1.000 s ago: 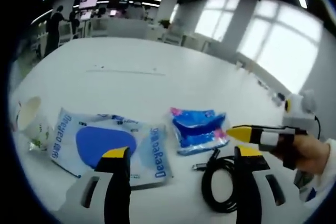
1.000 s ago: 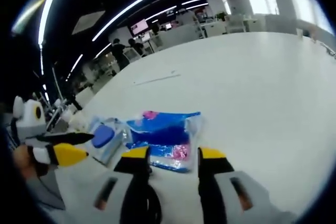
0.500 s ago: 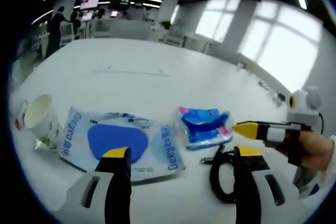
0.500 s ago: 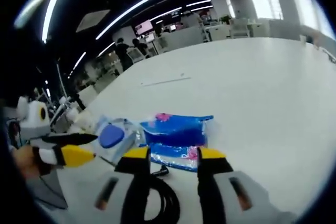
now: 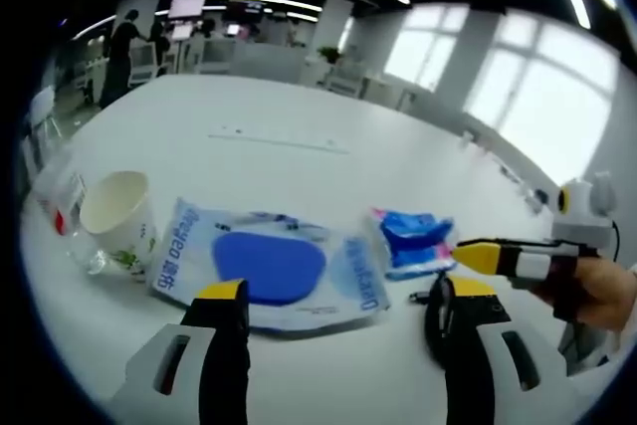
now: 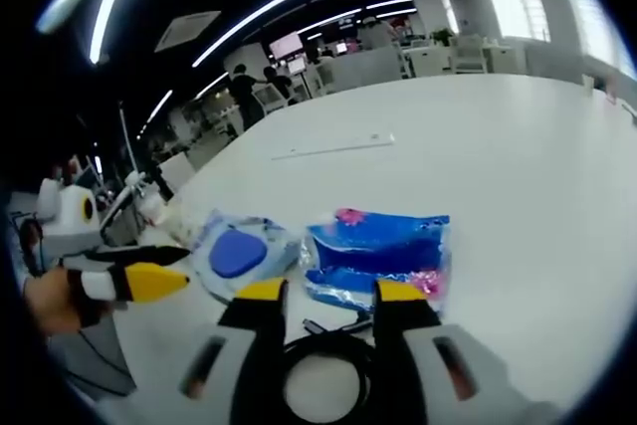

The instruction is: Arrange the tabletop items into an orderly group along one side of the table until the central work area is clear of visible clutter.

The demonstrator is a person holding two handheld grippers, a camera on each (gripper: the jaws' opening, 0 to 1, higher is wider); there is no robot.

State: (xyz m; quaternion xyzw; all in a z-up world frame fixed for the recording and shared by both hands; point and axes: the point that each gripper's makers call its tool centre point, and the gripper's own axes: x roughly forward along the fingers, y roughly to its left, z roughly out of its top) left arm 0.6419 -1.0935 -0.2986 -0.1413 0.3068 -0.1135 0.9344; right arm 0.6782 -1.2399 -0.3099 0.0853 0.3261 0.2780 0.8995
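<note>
In the left gripper view the white table (image 5: 299,116) carries, from nine o'clock across, a paper cup (image 5: 117,221), a flat pale-blue pouch (image 5: 269,268) and a small blue packet (image 5: 413,243), with the left gripper (image 5: 338,298) hanging wide-fingered and empty over the pouch's near edge. At three o'clock the right gripper (image 5: 476,255) pokes in, a black cable coil (image 5: 435,311) beneath it. In the right gripper view that gripper's (image 6: 323,291) fingers stand apart holding nothing, straddling the coil, packet just beyond at twelve, pouch at ten, left gripper at nine.
</note>
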